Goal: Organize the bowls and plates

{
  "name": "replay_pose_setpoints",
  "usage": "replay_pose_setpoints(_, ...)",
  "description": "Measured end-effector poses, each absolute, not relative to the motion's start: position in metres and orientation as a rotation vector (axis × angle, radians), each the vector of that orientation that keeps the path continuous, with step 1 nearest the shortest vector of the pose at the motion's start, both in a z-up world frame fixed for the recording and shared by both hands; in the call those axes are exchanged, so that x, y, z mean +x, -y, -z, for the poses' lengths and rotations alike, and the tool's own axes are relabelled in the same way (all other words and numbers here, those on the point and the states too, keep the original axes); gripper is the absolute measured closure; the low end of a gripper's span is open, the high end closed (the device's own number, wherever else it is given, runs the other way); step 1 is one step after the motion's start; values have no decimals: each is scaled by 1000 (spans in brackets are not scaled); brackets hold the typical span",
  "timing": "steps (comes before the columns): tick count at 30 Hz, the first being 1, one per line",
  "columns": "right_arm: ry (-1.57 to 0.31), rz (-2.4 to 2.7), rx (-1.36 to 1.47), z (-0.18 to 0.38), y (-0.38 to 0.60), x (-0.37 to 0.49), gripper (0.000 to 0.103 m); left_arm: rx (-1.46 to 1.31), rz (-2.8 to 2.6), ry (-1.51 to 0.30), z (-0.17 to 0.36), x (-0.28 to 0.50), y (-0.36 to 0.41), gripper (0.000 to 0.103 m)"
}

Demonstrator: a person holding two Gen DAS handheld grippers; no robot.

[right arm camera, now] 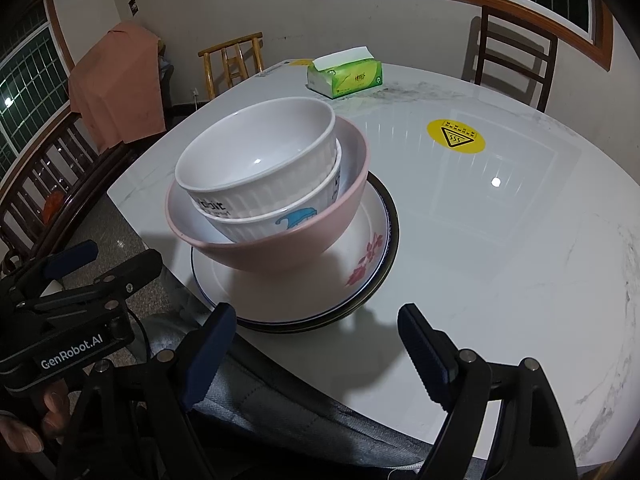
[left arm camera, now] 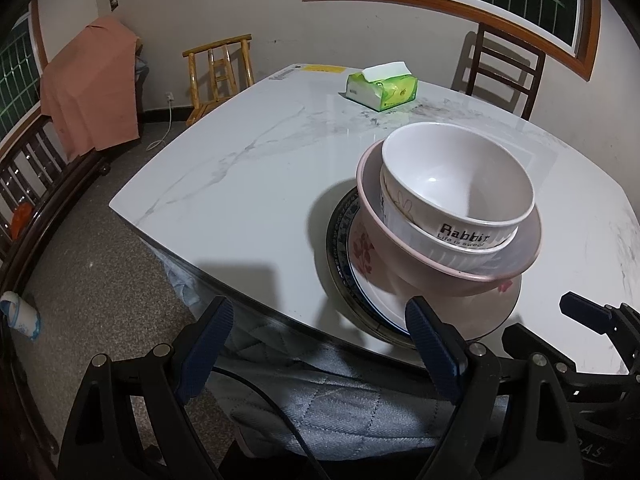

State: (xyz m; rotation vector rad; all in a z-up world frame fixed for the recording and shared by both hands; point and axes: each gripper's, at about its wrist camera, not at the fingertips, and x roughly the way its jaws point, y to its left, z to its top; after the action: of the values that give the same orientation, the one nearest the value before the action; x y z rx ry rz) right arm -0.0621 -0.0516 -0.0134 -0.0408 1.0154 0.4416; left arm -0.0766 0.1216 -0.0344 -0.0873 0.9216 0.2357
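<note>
A stack stands near the front edge of the white marble table (left arm camera: pixel 248 184) (right arm camera: pixel 500 240). Two nested white ribbed bowls (left arm camera: pixel 460 192) (right arm camera: pixel 260 160) sit in a pink bowl (left arm camera: pixel 400 252) (right arm camera: pixel 280 252), which tilts on a white plate with red flowers (left arm camera: pixel 360 248) (right arm camera: pixel 368 256) over a dark-rimmed plate (left arm camera: pixel 334 240) (right arm camera: pixel 394 224). My left gripper (left arm camera: pixel 320 320) is open and empty, just in front of the stack's left side. My right gripper (right arm camera: pixel 316 324) is open and empty, in front of the plates. The left gripper also shows in the right wrist view (right arm camera: pixel 80 268).
A green tissue pack (left arm camera: pixel 382 88) (right arm camera: pixel 346 74) lies at the table's far side. A yellow warning sticker (right arm camera: pixel 456 138) is on the tabletop. Chairs (left arm camera: pixel 504 68) (right arm camera: pixel 516 68) stand behind the table. A bamboo chair (left arm camera: pixel 220 72) and a wooden bench with an orange cloth (left arm camera: pixel 88 88) are at the left.
</note>
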Motion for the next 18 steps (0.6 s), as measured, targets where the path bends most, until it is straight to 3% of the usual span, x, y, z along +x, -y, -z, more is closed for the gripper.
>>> replay_pose_setpoints(18, -1024, -448, -41, 15, 48, -58, 18, -86, -230, -929, 36, -75, -120, 17)
